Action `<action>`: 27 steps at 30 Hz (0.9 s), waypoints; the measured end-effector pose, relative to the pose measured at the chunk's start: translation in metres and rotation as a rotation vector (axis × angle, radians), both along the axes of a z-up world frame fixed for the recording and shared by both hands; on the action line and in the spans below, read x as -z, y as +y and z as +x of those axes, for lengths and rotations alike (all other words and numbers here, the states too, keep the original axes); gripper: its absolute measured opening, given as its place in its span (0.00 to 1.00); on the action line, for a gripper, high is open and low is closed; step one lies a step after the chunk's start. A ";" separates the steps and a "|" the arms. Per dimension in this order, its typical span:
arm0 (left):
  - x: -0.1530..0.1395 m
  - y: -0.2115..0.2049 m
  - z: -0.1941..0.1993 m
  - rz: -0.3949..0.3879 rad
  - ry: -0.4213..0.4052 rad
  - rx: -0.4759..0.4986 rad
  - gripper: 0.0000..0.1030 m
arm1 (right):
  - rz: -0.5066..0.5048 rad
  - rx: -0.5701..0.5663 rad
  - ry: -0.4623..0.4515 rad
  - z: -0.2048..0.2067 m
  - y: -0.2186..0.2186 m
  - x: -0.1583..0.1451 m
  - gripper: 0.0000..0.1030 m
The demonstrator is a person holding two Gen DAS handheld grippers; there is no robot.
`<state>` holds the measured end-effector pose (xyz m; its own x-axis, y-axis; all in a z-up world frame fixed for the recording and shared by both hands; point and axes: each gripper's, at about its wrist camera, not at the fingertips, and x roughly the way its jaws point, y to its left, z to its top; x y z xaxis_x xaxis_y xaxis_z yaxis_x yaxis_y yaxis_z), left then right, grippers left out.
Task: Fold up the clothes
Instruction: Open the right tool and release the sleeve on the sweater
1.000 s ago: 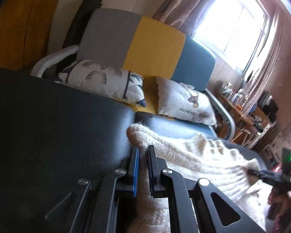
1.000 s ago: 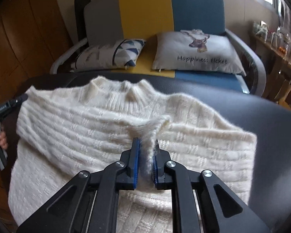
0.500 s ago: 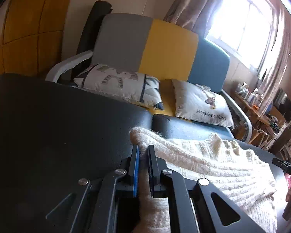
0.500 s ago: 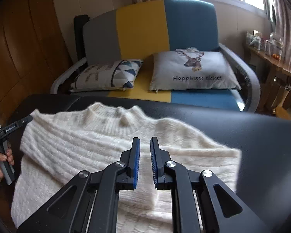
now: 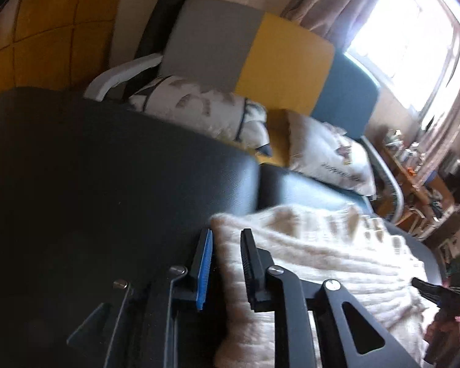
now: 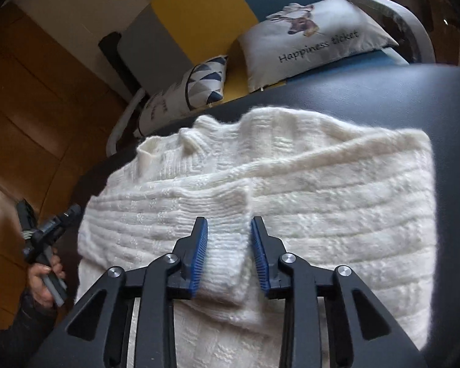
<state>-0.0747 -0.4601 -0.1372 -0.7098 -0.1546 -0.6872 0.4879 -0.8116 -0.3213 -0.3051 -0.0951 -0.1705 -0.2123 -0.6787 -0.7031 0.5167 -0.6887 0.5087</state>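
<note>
A cream knitted sweater (image 6: 306, 184) lies flat on the black padded table (image 6: 414, 98), collar toward the sofa, with both sleeves folded across its body. My right gripper (image 6: 228, 224) is open just above a folded sleeve cuff (image 6: 227, 245), which lies between its blue pads. My left gripper (image 5: 227, 236) is open over the sweater's left edge (image 5: 291, 251), with cloth showing between its fingers. The left gripper also shows at the left of the right wrist view (image 6: 50, 225), and the right gripper shows at the right edge of the left wrist view (image 5: 438, 288).
A grey, yellow and blue sofa (image 6: 199, 9) with two cushions (image 6: 316, 40) stands just beyond the table. A wooden wall (image 6: 30, 107) is on the left. A cluttered shelf (image 5: 414, 159) and a bright window (image 5: 398, 21) are on the right.
My right gripper let go of the sleeve cuff and opened wide, dropping back over it. My left gripper opened too and its view tilted.
</note>
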 end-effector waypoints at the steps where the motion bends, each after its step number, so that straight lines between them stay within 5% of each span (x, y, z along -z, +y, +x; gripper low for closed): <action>1: -0.003 0.005 -0.001 0.004 0.003 0.034 0.20 | 0.041 -0.015 0.033 0.001 -0.008 -0.001 0.31; 4: -0.006 0.022 -0.008 0.019 -0.016 0.118 0.21 | 0.160 -0.086 0.137 0.011 -0.032 -0.008 0.12; 12: -0.002 0.098 -0.017 -0.064 -0.025 0.377 0.21 | 0.632 -0.266 0.681 0.065 -0.087 -0.048 0.10; 14: 0.004 0.106 -0.022 -0.044 -0.037 0.398 0.21 | 0.659 -0.257 0.679 0.060 -0.086 -0.042 0.10; 18: 0.012 0.110 -0.033 -0.043 -0.068 0.383 0.21 | 0.582 -0.197 0.516 0.037 -0.072 -0.017 0.10; 23: -0.004 0.113 -0.034 -0.058 0.008 0.423 0.21 | 0.413 -0.101 0.440 0.029 -0.053 -0.024 0.10; 27: 0.016 0.104 -0.055 -0.103 -0.152 0.358 0.21 | 0.376 -0.071 0.374 0.020 -0.049 -0.016 0.11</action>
<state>-0.1296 -0.3563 -0.1534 -0.6224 0.0111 -0.7826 0.2038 -0.9631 -0.1757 -0.2856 -0.1441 -0.1540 -0.4575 -0.4164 -0.7857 0.6675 -0.7446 0.0059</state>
